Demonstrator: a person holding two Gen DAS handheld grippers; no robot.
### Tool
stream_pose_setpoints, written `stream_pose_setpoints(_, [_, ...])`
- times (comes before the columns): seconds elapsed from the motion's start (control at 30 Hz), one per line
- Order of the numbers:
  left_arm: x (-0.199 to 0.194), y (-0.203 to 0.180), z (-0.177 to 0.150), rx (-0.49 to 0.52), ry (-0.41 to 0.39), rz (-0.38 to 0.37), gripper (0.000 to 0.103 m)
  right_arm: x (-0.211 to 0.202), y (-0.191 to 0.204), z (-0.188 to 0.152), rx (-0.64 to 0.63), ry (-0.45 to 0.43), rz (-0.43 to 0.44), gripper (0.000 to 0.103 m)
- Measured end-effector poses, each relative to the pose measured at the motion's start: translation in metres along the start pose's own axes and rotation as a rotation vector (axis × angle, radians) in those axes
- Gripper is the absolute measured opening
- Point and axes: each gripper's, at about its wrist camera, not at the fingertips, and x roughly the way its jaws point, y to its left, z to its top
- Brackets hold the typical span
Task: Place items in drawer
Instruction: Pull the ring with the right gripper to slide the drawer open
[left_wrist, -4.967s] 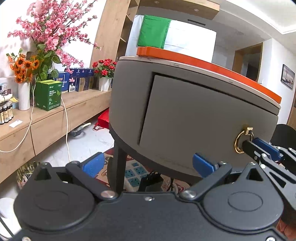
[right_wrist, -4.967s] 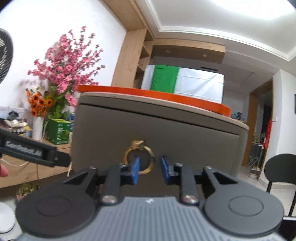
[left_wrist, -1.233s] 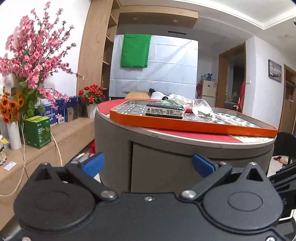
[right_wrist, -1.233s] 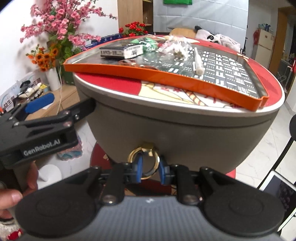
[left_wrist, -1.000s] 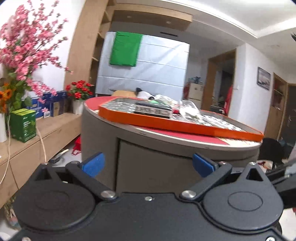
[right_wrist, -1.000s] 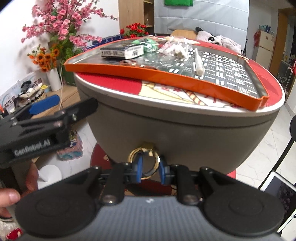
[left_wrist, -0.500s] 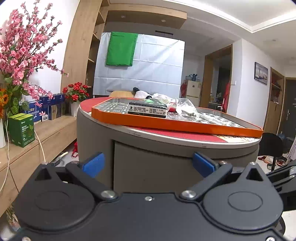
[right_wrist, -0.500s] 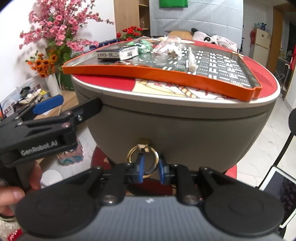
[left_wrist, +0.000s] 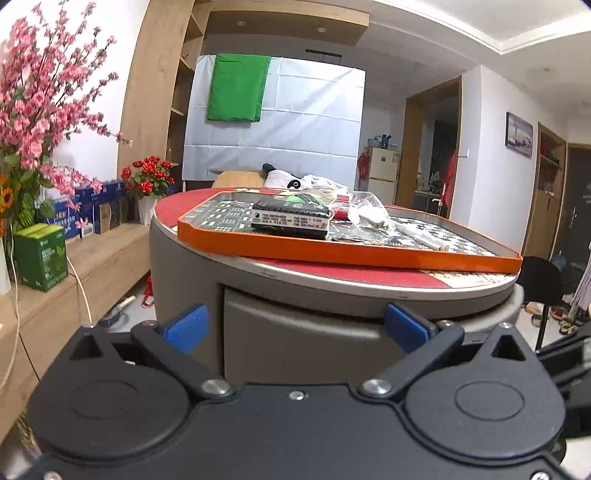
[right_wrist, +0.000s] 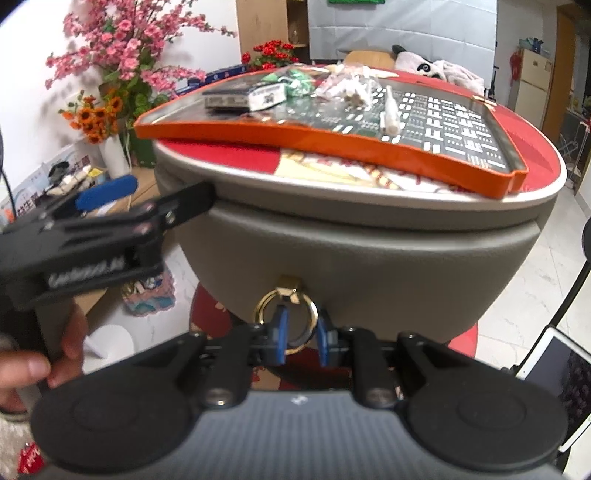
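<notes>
Now, the round grey cabinet's curved drawer (right_wrist: 369, 266) sits nearly shut; items wait on the orange tray (right_wrist: 332, 147) above. Right gripper (right_wrist: 300, 334) pinches the brass ring pull (right_wrist: 288, 317) to open it. Left gripper (left_wrist: 295, 326) hovers wide open, empty.

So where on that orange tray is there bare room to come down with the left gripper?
The orange tray is bare on its right half, past the white tube. Its left back corner is crowded: black box, green packet and clear bag bunch together. The red tabletop shows bare only in a strip round the tray.
</notes>
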Motion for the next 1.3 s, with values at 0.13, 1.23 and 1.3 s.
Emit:
stream_pose_setpoints(0.13, [-0.007,-0.001,-0.004,0.001,-0.001,0.003,0.103,-0.010,0.003,-0.016,-0.010,-0.027,0.003,0.017])
stream_pose_setpoints(1.23, [-0.035,-0.012,-0.014,0.057,0.064,0.009,0.103,-0.069,-0.021,-0.109,0.150,-0.328,0.180,0.062])
stream_pose_setpoints(1.3, [-0.036,-0.015,-0.014,0.071,0.063,0.024,0.103,-0.078,-0.021,-0.121,0.127,-0.416,0.148,0.081])
